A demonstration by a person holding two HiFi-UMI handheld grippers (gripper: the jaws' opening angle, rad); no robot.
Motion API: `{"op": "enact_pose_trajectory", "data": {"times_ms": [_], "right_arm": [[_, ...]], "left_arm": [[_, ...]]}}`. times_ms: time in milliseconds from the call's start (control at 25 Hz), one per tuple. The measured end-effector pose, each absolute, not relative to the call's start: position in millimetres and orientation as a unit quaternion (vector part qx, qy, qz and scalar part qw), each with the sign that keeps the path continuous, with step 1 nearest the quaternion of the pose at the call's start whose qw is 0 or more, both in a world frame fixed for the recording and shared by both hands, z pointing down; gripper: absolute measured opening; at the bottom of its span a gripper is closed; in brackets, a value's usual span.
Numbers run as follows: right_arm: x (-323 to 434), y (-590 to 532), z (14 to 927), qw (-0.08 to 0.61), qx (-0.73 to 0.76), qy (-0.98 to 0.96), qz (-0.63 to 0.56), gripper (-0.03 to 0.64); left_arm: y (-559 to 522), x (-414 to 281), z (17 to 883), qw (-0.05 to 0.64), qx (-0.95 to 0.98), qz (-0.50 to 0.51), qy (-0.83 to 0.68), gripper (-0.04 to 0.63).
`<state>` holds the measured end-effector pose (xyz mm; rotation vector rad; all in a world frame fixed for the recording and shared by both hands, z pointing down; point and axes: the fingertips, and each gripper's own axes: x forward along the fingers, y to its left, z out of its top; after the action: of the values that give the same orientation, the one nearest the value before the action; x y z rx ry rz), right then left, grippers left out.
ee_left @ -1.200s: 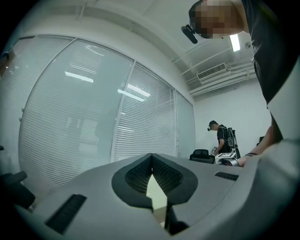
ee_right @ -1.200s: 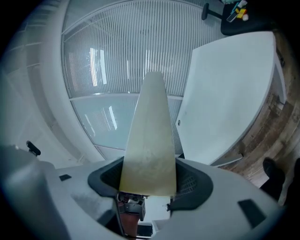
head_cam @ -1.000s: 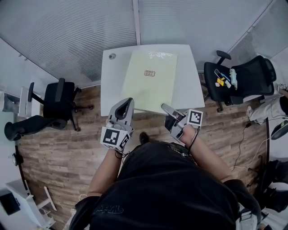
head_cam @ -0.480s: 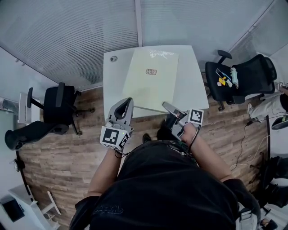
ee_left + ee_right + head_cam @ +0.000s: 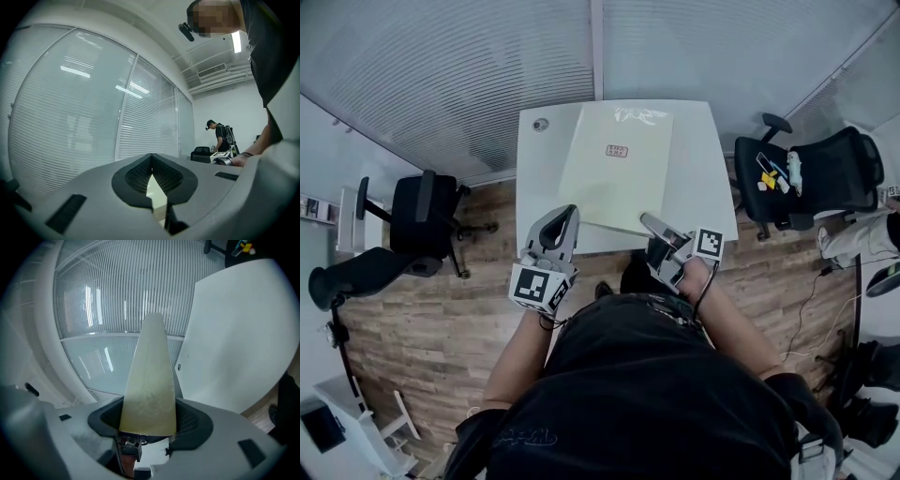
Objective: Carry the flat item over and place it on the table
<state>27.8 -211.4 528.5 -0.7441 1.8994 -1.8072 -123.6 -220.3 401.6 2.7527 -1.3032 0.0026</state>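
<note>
The flat item is a pale, yellowish-cream rectangular board with a small reddish label on its far half and a faint white mark at the far edge. I see it spread over the white table, lengthways away from me. Its near edge is just inside the table's near edge, and I can't tell whether it rests on the top. The left gripper is clamped on the near left corner; in its own view the pads meet on a thin sliver of board. The right gripper grips the near right corner, and its view shows the board wedged between both pads. The table has a round cable hole. Behind it stand glass walls with blinds. The floor is wood, with black office chairs on both sides.
</note>
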Motion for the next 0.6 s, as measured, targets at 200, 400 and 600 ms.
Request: {"op": "enact_pose_trajectory", "data": {"times_ms": [200,400,600], "right_arm": [[39,-233,538,0.194,-0.261,0.678,-0.659,0.295],[49,-251,551,0.173,-0.262,0.676,-0.666,0.295],[65,-271,562,0.162,-0.261,0.671,-0.674,0.295]], "left_arm": [[-242,-114,409,0.056,0.897,0.007,-0.439,0.012],[-259,-109,422,0.068,0.892,0.016,-0.447,0.012],[-283,-95,436,0.082,0.888,0.024,-0.452,0.012]]}}
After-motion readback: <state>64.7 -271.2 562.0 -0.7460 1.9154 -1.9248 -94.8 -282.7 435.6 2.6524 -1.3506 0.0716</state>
